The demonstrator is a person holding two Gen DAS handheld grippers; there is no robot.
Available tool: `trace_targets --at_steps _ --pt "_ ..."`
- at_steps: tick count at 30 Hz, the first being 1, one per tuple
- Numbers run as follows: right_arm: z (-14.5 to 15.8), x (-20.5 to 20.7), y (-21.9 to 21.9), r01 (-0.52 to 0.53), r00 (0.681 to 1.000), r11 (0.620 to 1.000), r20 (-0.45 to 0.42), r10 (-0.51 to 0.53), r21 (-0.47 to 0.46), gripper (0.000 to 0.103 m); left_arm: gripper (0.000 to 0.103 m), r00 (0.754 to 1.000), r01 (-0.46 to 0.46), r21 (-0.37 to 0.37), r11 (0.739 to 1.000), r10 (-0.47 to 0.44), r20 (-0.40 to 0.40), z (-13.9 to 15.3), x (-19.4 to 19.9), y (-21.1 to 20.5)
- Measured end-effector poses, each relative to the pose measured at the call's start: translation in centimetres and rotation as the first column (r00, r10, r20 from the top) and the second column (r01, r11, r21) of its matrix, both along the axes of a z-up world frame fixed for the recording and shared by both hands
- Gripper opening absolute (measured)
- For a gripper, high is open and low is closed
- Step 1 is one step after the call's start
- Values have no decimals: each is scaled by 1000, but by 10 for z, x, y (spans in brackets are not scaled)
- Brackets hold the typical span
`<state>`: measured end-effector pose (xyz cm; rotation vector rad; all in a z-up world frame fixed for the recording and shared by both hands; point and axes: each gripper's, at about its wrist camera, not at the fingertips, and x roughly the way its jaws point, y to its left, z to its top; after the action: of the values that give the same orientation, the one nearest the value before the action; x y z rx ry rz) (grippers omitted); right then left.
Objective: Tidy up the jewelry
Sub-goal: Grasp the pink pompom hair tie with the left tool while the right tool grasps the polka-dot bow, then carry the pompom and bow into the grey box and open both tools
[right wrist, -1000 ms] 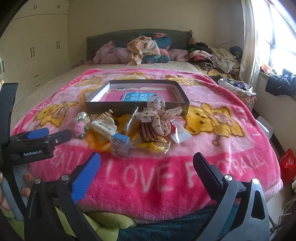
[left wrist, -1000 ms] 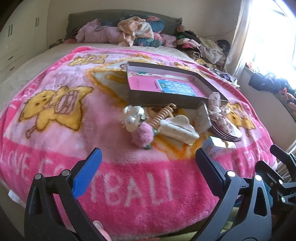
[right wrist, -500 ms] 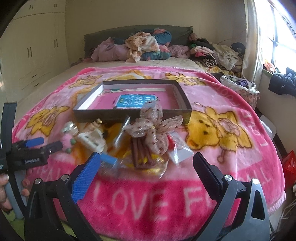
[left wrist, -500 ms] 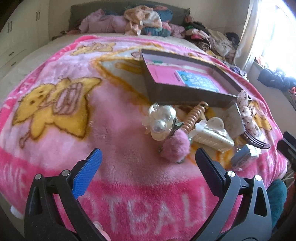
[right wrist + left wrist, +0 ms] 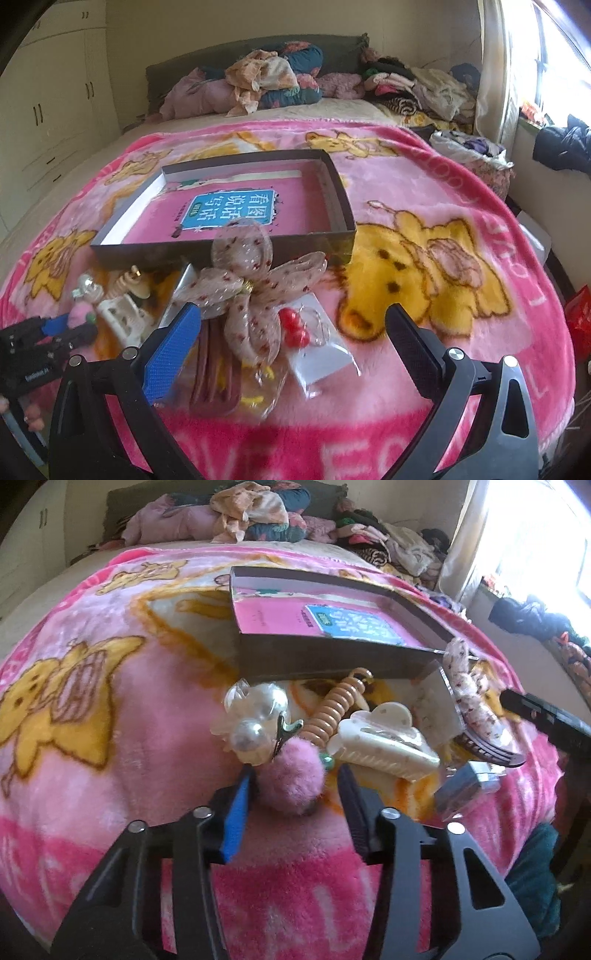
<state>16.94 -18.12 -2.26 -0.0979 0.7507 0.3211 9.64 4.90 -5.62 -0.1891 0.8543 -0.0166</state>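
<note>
Fluffy pink pompom hair tie (image 5: 291,781), lying at lower centre of the left wrist view on the pink plush cartoon-print blanket (image 5: 110,709), just below the pearl-and-clear-petal hair clip (image 5: 251,720) and left of the cream plastic claw clip (image 5: 384,744). Left gripper (image 5: 295,782) bracketing the pompom, tongs narrowed round it, blue pad (image 5: 236,812) touching or nearly touching; firm clamping not determinable. Dark shallow cardboard box (image 5: 225,201) holding a pink book, sitting at centre of the right wrist view, behind the accessory pile. Right gripper (image 5: 293,321), tongs wide apart and holding nothing, hovering over the spotted gauze bow on a brown comb (image 5: 251,291) and the red earrings on a white card (image 5: 295,328). Step in hand, judging from this: securing the pompom for transfer. Next move calling for full closure, lifting clear of the neighbouring clips, carrying toward the box.
</note>
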Motion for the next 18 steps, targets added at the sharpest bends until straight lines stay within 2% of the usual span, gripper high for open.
trace_targets --at_steps 3,4,6,8,10,12,14,15,16,18 --pt "-2 12 4 -23 1000 1000 -19 23 10 97 32 1000 4 -5 1000 -4 -4 -2 3 1" --pt "-2 15 7 -35 999 999 -20 35 12 97 23 1000 4 -5 1000 -4 -5 -2 3 2" --pt "-3 21 14 -56 998 998 -15 56 3 95 23 1000 9 -12 1000 -9 -2 -1 2 4" --pt "-5 27 20 -74 997 997 -22 74 -8 83 23 1000 14 -13 1000 -14 2 1 1 4" --pt "-9 35 25 -90 995 996 -42 89 -7 77 23 1000 22 -25 999 -22 7 3 -1 4" --pt "-13 41 28 -101 993 995 -66 101 5 59 22 999 34 -32 999 -34 12 5 -2 4" --pt "-17 45 31 -130 987 991 -86 132 29 33 22 999 47 -28 999 -46 23 10 -5 2" --pt "-18 45 31 -140 986 990 -88 142 32 25 22 998 53 -29 998 -52 29 13 -6 1" --pt "-19 44 31 -148 985 988 -85 151 31 10 22 998 59 -28 998 -58 34 15 -7 -1" --pt "-18 41 28 -153 985 987 -77 156 44 4 22 997 65 -33 997 -64 40 20 -8 -2"
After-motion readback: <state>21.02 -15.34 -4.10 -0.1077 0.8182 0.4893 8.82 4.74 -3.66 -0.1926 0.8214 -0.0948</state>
